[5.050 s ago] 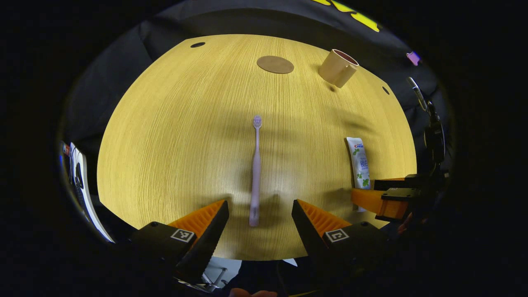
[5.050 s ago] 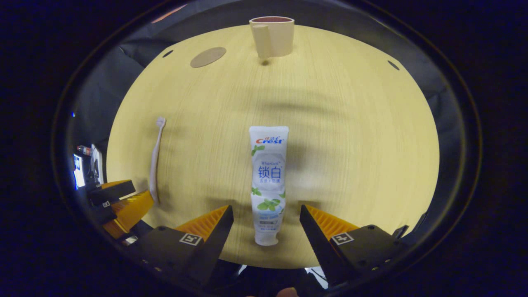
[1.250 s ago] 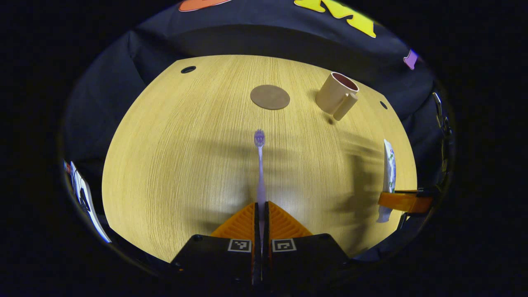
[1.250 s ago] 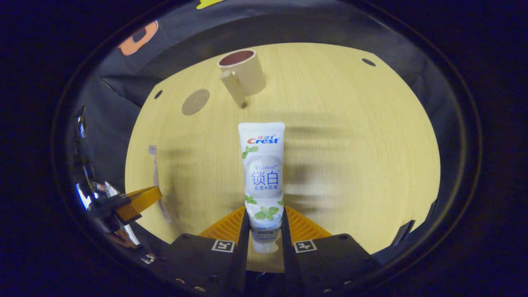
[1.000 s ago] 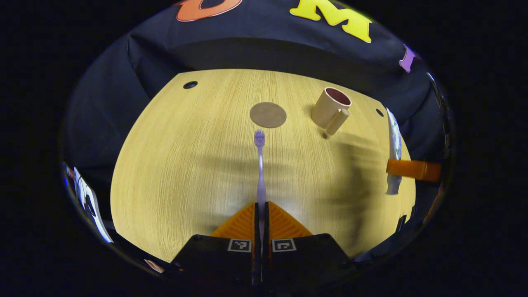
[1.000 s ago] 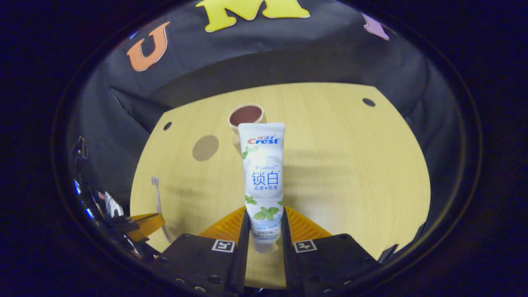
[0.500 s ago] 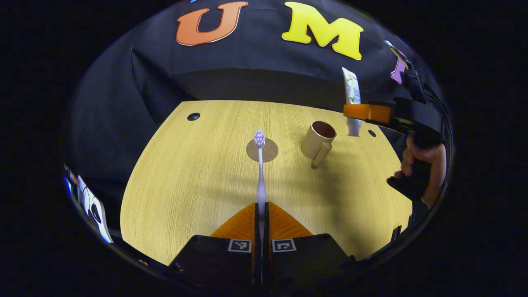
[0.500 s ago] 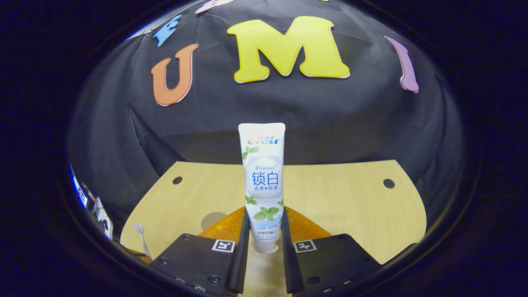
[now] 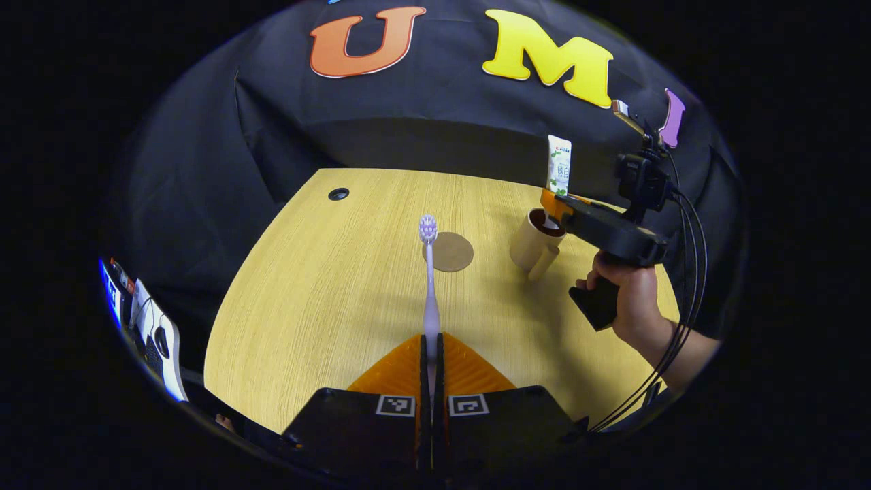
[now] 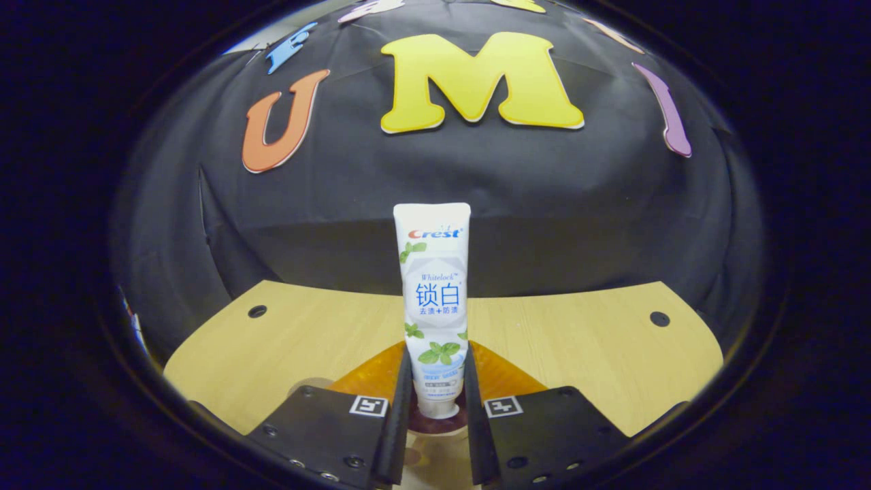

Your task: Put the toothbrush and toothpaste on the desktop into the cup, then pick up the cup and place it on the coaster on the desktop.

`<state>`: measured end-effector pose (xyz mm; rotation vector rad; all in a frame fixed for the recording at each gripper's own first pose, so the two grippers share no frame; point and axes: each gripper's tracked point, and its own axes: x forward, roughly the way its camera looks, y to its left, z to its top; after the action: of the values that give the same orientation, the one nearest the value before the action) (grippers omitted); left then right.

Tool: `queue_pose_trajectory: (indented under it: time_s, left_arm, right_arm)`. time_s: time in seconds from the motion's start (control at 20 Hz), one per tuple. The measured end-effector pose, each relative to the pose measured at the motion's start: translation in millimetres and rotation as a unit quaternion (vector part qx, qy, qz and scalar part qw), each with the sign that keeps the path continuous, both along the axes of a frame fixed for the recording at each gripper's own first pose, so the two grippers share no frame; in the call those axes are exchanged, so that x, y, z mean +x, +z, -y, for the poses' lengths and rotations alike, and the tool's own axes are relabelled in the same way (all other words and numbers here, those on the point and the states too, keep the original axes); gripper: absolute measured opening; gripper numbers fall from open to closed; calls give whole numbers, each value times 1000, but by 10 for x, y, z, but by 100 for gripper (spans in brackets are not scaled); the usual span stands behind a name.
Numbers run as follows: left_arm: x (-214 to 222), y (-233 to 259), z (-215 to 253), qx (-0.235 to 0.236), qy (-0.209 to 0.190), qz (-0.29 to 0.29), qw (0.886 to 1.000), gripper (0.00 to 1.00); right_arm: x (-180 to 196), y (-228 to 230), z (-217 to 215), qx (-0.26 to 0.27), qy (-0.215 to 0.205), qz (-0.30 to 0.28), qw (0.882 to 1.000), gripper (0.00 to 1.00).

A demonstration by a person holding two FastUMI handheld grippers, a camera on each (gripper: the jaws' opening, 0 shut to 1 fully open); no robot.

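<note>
the toothpaste [image 10: 435,299] is clamped upright in the right gripper [image 10: 435,381] above the cup [image 9: 534,243]; the toothbrush [image 9: 429,286] is pinched in the left gripper [image 9: 430,361].

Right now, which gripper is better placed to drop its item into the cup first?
Right. The right gripper holds the toothpaste upright directly over the cup. The left gripper holds the toothbrush well short of it.

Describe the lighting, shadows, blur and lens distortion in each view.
Left gripper view: sharp, warm light on the table; soft shadows beside the cup and under the hand; fisheye curves the table's edges. Right gripper view: the toothpaste is crisp and brightly lit, without glare; the table's far edge bows and the booth wall bulges.
</note>
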<state>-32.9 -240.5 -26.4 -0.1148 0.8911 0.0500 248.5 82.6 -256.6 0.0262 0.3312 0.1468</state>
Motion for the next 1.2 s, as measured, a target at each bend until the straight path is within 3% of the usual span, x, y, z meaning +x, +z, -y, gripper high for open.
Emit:
queue_pose_trajectory:
  time_s: [0.45,0.55,0.65,0.85,0.95,1.0,1.1,1.2]
  left_arm:
    - [10,-65,-52,-4,5,-8,1000,4]
    - [-5,-66,-52,-6,5,-11,1000,4]
    - [1,-64,-48,-5,3,-11,1000,4]
    - [38,-67,-28,-3,-2,-10,1000,4]
    - [75,-43,-12,0,-8,-1,1000,4]
    - [104,-6,4,3,-10,8,1000,4]
    - [200,117,12,12,-12,35,999,4]
    - [390,213,50,21,-16,71,997,4]
  right_arm:
    - [75,-198,-23,-49,-15,19,999,37]
    - [61,-211,-49,-52,-6,20,998,41]
    - [36,-226,-41,-48,-8,18,999,51]
    - [-8,-224,-40,-34,-5,14,999,52]
    - [-35,-158,-8,-28,-8,15,999,62]
    - [-61,-134,9,-26,-9,14,1000,81]
    - [-137,-75,1,-19,0,6,1000,94]
    - [-240,57,20,-3,4,7,1000,94]
